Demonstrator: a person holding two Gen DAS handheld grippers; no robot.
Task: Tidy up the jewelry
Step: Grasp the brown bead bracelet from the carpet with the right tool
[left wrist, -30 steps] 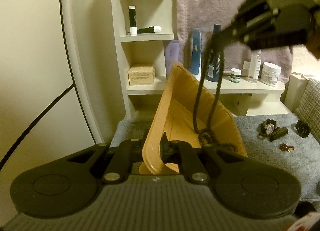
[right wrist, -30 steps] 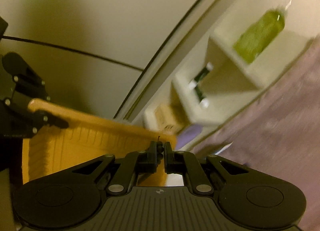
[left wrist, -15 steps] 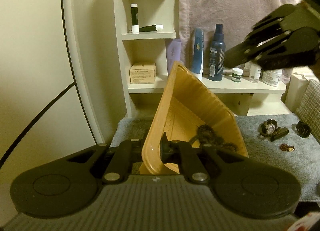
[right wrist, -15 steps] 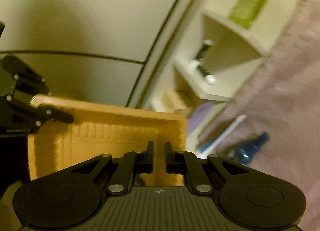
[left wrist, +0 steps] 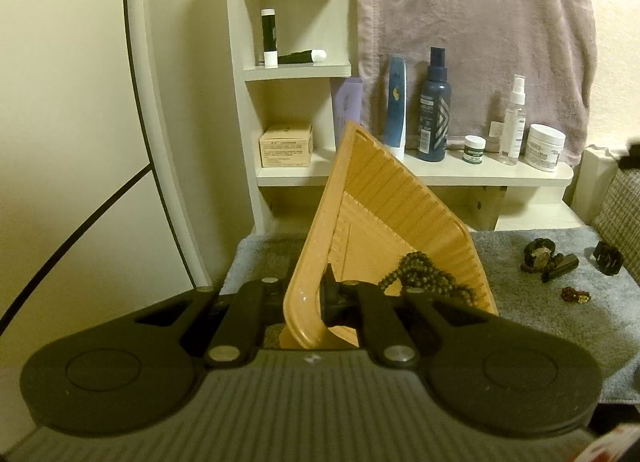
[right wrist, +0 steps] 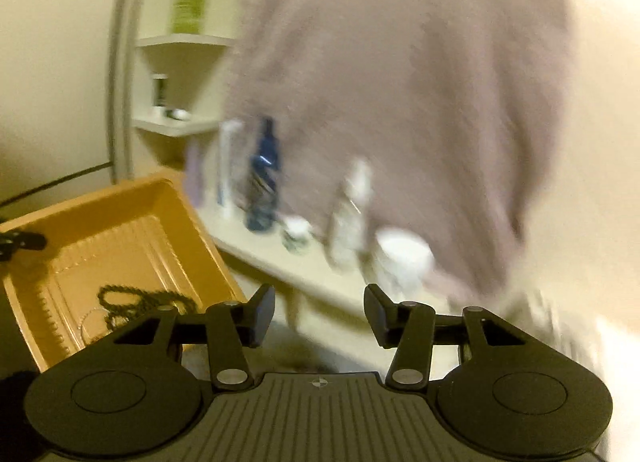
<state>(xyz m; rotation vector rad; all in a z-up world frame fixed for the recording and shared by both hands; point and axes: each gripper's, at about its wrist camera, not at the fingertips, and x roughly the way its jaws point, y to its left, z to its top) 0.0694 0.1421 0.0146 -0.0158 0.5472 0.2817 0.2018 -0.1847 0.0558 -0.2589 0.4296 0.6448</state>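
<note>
The left gripper [left wrist: 308, 298] is clamped on the near rim of an orange plastic tray [left wrist: 384, 218], tilted above a grey cloth-covered desk [left wrist: 560, 314], with a dark beaded necklace [left wrist: 420, 274] lying inside the tray just beyond the gripper. To its right, a watch [left wrist: 540, 256], a dark clip [left wrist: 608, 258] and a small beaded piece [left wrist: 576, 295] rest on the cloth. The right gripper [right wrist: 320, 316], its jaws just opened and empty, hovers right of the tray before a white shelf [left wrist: 460, 174] of bottles and jars under a hanging mauve towel [left wrist: 472, 30].

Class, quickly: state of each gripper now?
Left gripper: shut on the orange tray.
Right gripper: open, jaws just opening, nothing between them.
</note>
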